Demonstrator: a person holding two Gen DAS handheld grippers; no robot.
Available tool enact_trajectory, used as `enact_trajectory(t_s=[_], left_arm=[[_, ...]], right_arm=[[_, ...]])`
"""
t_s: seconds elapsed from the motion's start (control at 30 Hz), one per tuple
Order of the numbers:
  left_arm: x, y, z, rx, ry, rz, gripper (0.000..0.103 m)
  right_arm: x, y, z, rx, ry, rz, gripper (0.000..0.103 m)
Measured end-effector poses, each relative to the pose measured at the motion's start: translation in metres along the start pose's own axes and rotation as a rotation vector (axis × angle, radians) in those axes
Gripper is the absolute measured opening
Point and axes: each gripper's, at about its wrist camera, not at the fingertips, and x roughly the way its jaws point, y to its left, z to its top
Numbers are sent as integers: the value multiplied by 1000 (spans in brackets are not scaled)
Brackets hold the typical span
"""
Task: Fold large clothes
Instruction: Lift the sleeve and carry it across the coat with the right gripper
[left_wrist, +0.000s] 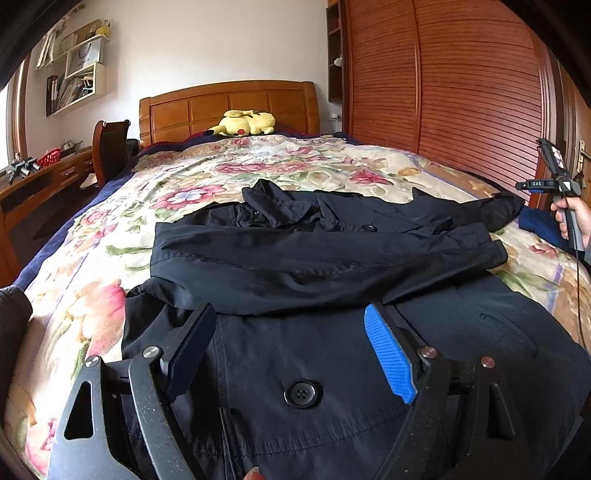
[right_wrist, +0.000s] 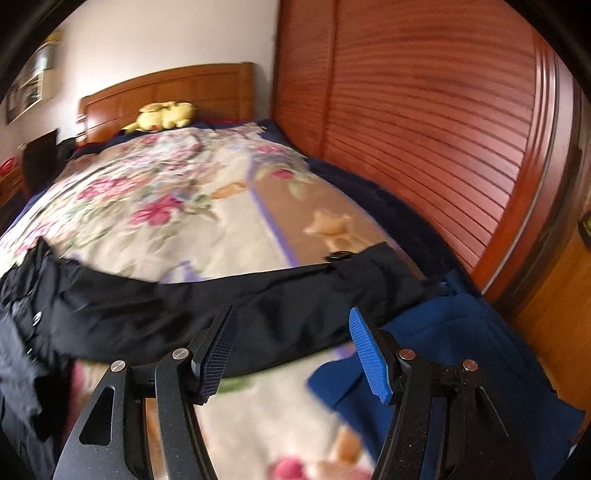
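Bed with floral quilt (left_wrist: 110, 229) carries the black coat (left_wrist: 332, 258), one sleeve folded across; left tool (left_wrist: 291, 347) spread over its front, right tool (right_wrist: 291, 350) spread, apparently empty, above the outstretched sleeve (right_wrist: 221, 295), probably next.

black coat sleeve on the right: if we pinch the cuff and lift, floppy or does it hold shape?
Probably floppy: the sleeve lies flat and follows the bedspread beneath it. The coat fabric looks thin and smooth with soft creases, so it may slip between the fingers. Lifted by the cuff, the rest would likely drag, since the sleeve joins the coat body.
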Motion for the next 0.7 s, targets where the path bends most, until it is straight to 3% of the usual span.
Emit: enact_trajectory(t_s=[0.37,0.7], left_arm=[[4,1,-3,-4,9,-4,83],[6,5,-7,-19,18,-24,83]], right_arm=[[64,-41,23,148,121,-115,65],[112,-24,26,82,244,-183,61]])
